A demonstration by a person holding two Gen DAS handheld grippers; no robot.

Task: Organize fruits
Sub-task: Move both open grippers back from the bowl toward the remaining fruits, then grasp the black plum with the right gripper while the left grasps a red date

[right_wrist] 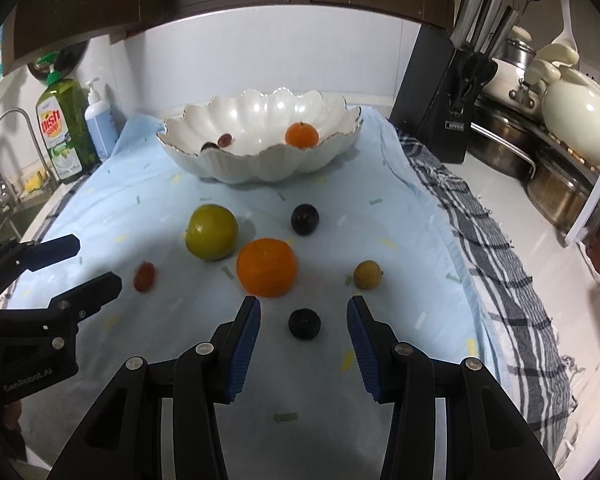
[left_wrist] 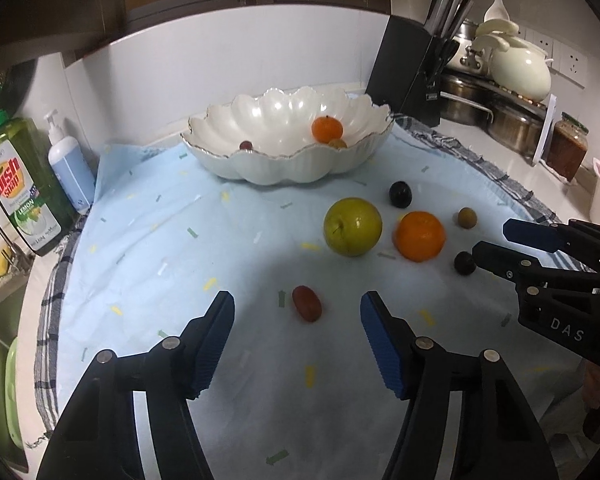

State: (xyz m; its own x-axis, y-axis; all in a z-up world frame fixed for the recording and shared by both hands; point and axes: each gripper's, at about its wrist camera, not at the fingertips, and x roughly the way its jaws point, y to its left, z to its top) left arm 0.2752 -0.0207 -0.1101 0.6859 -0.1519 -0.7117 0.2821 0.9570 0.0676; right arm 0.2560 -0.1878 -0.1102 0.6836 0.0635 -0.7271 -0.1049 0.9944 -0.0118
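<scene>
Between your left hand-held gripper's (left_wrist: pixel 297 310) parted blue pads, low in the left wrist view, lies a red grape (left_wrist: pixel 307 303), untouched; the jaws stand fairly wide. Lower centre of the right wrist view, your right hand-held gripper (right_wrist: pixel 303 314) frames a dark plum (right_wrist: pixel 304 323) with narrower jaws, gripping nothing. Only the left view shows a small brownish fruit (left_wrist: pixel 337 143) beside the small orange (left_wrist: pixel 327 128) in the scalloped white bowl (left_wrist: pixel 284 168); only the right view shows a dark fruit (right_wrist: pixel 209 146) next to the bowl's red grape (right_wrist: pixel 225 140). On the pale blue cloth (left_wrist: pixel 172 240) sit a green apple (left_wrist: pixel 353 227), a large orange (left_wrist: pixel 420 241), another dark plum (left_wrist: pixel 400 194) and a tan fruit (left_wrist: pixel 467 217), all apart. Under the cloth a checked towel (right_wrist: pixel 496 248) covers the table. Dish soap (left_wrist: pixel 20 184) stands at the left edge; a knife block (left_wrist: pixel 412 80) and pots (left_wrist: pixel 512 120) fill the upper right.
</scene>
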